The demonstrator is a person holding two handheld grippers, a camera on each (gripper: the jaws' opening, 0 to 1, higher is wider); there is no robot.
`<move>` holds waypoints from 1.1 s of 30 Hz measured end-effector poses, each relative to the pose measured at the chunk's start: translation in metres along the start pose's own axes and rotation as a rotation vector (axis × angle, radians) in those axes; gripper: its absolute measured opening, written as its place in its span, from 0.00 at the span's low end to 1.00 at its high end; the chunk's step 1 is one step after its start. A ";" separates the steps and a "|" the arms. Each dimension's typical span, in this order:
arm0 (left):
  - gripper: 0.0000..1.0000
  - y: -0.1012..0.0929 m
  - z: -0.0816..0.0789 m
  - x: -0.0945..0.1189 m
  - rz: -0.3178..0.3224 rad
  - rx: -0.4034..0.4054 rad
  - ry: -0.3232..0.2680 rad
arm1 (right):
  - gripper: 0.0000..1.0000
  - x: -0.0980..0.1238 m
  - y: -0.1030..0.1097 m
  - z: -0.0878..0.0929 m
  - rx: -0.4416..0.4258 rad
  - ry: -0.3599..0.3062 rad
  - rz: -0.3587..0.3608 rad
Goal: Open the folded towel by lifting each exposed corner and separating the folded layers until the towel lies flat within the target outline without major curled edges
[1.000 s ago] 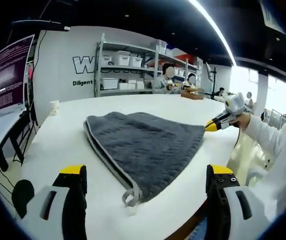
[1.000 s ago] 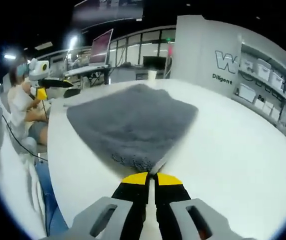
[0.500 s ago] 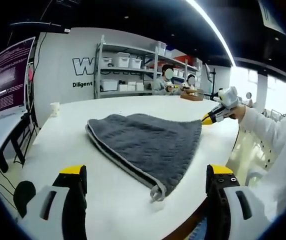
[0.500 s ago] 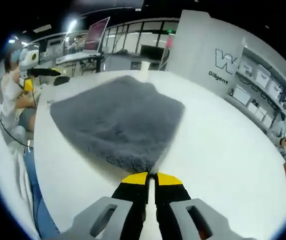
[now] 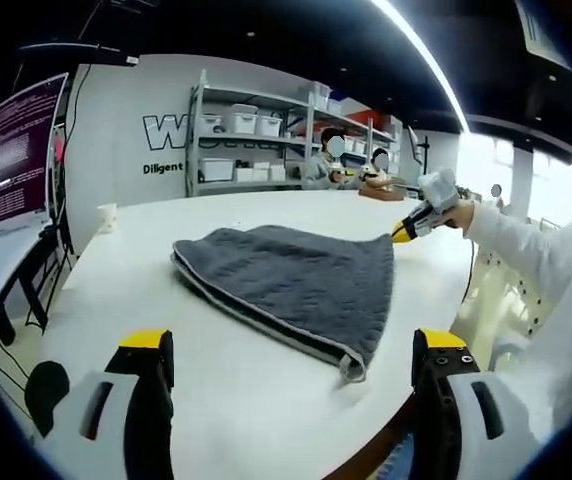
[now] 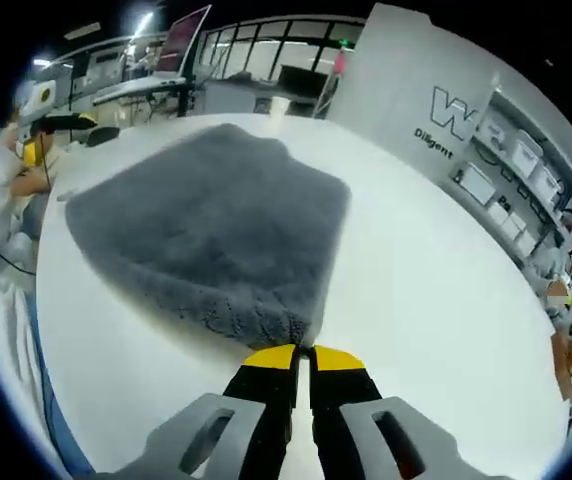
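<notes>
One grey towel (image 5: 291,283) lies folded on the white table (image 5: 216,400), its corner pinched in the right gripper (image 6: 303,352), now pulled farther across than before, while the left gripper (image 5: 291,350) hovers wide open.

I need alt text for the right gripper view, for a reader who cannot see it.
The right tongs, yellow-tipped and shut, pinch one corner of a grey towel that spreads away from them over a white table. Behind it stand a white wall with dark lettering and shelves of bins.
</notes>
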State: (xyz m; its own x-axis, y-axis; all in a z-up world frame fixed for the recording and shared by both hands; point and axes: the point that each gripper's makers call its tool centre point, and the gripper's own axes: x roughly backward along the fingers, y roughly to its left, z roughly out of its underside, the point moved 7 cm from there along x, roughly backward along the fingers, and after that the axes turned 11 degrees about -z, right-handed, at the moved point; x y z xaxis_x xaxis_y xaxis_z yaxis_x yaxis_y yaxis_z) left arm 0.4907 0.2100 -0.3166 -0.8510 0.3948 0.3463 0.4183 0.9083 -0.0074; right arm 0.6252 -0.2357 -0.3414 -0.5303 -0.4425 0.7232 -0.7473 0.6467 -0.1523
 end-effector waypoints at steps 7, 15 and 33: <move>0.98 0.002 0.000 0.002 -0.004 -0.002 -0.002 | 0.00 -0.010 -0.020 0.005 -0.016 0.023 0.012; 0.98 0.004 0.001 0.002 -0.006 -0.004 -0.001 | 0.00 -0.019 -0.035 0.004 -0.029 0.035 0.046; 0.98 0.004 0.002 0.005 -0.003 -0.003 -0.004 | 0.00 -0.044 -0.073 -0.008 0.019 0.116 0.115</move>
State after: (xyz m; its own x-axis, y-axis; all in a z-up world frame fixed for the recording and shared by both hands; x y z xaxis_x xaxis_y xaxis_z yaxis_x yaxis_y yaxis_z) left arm 0.4879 0.2160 -0.3165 -0.8534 0.3929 0.3424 0.4172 0.9088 -0.0032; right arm 0.7063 -0.2587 -0.3561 -0.5642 -0.2905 0.7728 -0.6920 0.6770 -0.2507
